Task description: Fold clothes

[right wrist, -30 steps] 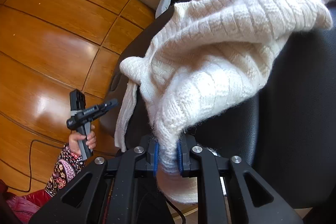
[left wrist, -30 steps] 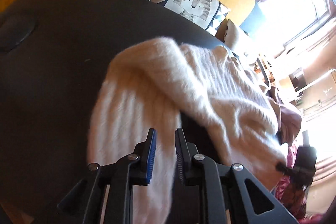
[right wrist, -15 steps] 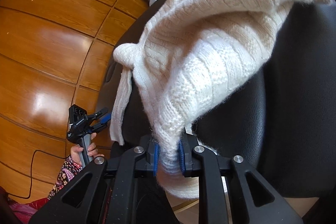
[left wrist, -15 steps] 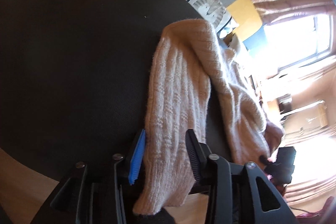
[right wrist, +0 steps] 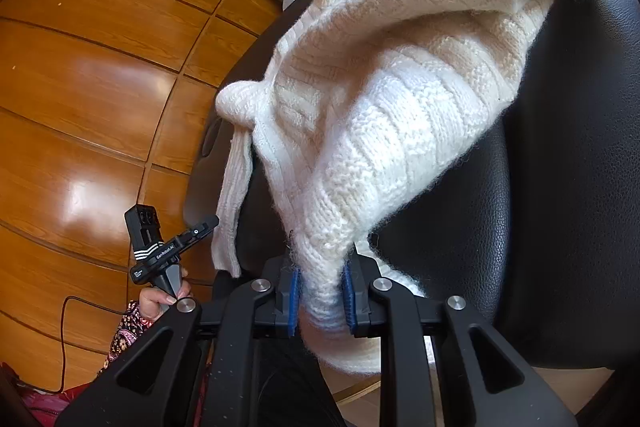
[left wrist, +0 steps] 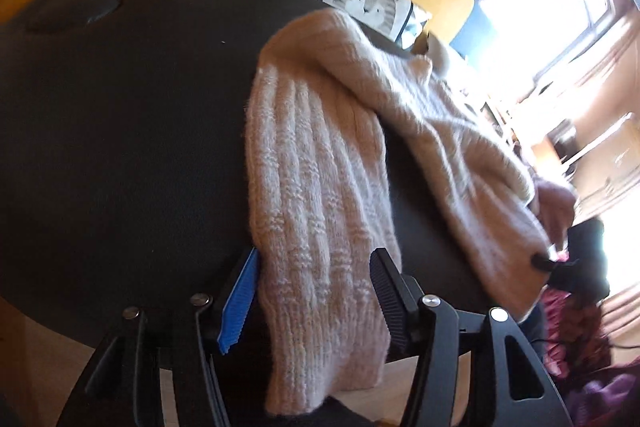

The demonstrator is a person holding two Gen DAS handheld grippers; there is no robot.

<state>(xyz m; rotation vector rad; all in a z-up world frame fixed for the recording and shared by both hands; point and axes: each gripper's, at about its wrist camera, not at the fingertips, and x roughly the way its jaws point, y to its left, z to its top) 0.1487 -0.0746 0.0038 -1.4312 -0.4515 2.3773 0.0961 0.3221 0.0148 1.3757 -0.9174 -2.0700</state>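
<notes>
Left wrist view: left tool (left wrist: 316,301) has just been opening, jaws wide w/ the sweater (left wrist: 400,115) sleeve (left wrist: 316,227) between them, pads not pressing; prob lining up a grab. Sleeve's long axis runs from the tool away across the black seat (left wrist: 120,147), cuff over the near edge.

Right wrist view: right tool (right wrist: 320,297) clamped on a sweater corner (right wrist: 320,267), keeping it taut; knit drapes away up the seat.
</notes>
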